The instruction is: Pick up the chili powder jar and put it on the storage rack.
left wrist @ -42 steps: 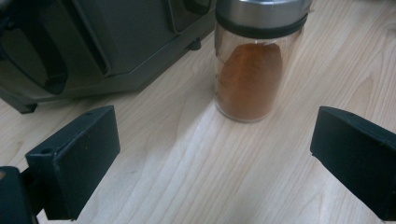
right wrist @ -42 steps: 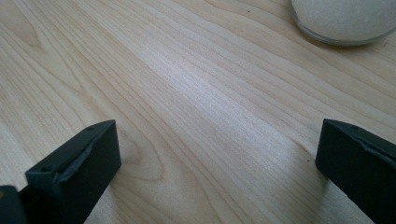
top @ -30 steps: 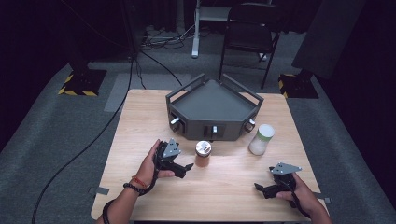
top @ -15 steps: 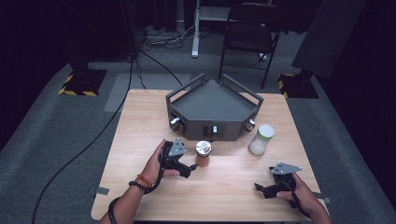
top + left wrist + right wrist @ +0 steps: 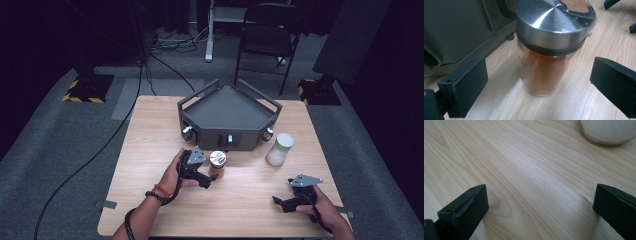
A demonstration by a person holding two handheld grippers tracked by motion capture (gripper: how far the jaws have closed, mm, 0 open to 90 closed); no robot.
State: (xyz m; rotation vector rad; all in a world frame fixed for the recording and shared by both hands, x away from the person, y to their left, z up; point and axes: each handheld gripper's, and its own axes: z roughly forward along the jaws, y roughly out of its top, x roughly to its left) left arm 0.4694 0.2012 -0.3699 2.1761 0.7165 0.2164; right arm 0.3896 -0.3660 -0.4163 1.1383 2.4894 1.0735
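Observation:
A glass spice jar [image 5: 218, 165] with a steel lid and orange-brown powder stands upright on the wooden table in front of the dark tray. My left gripper [image 5: 207, 180] is open just left of it; in the left gripper view the jar [image 5: 546, 52] stands between the two spread jaws, which do not touch it. A second jar [image 5: 280, 149] with a pale green lid and white contents stands to the right. My right gripper [image 5: 281, 204] rests open near the table's front right, over bare wood, with the white jar's base [image 5: 609, 131] ahead of it.
A dark five-sided tray [image 5: 229, 112] with knobs on its front sits at the back middle of the table [image 5: 150, 150]. A chair [image 5: 270, 35] and cables [image 5: 100, 145] lie on the grey floor beyond. Tape marks the table's front corners.
My left gripper has moved right, toward the spice jar, until its jaws flank it. The right gripper has stayed where it was.

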